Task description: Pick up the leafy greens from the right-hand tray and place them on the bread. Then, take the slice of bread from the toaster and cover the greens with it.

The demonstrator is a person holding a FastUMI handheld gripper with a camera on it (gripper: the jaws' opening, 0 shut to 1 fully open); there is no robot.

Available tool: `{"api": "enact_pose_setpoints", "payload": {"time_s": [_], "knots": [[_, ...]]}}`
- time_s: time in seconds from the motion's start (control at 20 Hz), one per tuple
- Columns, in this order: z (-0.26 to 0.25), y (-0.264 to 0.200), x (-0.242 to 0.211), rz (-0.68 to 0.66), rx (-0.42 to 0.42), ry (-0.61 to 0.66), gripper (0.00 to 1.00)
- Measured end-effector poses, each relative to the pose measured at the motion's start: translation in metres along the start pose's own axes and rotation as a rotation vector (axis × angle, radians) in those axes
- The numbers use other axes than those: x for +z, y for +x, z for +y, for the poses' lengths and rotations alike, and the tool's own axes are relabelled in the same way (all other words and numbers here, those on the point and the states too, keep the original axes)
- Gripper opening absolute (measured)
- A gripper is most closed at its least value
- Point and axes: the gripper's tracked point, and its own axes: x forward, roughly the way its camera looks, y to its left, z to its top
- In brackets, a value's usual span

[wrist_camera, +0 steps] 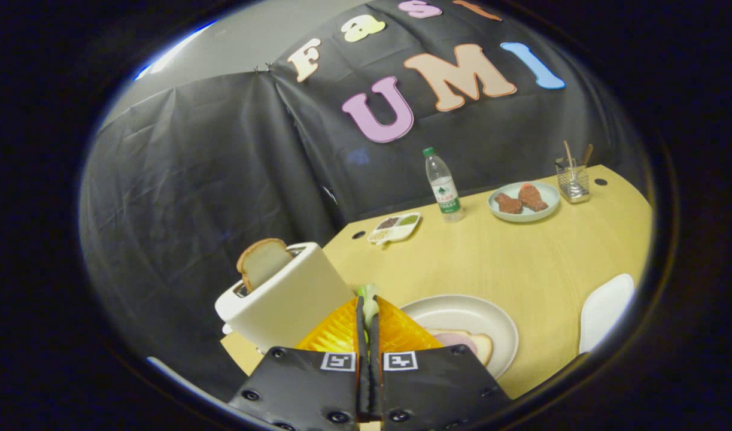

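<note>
The wooden surface (521, 263) carries a white toaster (285, 299) with a bread slice (263, 261) standing in its slot, beside a plate (467, 314) holding bread (464, 342). The hand-held gripper (368, 314) is clenched on leafy greens (368, 296), raised between toaster and plate

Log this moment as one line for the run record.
gripper: shut on leafy greens | greens: lifted, beside toaster | bread slice: in toaster | plate: bread with filling, uncovered | stage: carrying greens
</note>
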Motion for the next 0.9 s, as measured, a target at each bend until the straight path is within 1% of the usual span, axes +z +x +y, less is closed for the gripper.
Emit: {"api": "enact_pose_setpoints", "payload": {"time_s": [0.15,0.35,0.45,0.6,0.75,0.9], "knots": [[-0.027,0.003,-0.007,0.019,-0.098,-0.054,0.03],[-0.057,-0.001,-0.021,0.07,-0.195,-0.124,0.04],[-0.068,0.0,-0.03,0.095,-0.22,-0.14,0.04],[-0.085,0.0,-0.041,0.126,-0.256,-0.161,0.07],[-0.104,-0.002,-0.045,0.138,-0.302,-0.229,0.11],[-0.11,-0.003,-0.046,0.141,-0.317,-0.249,0.38]]}}
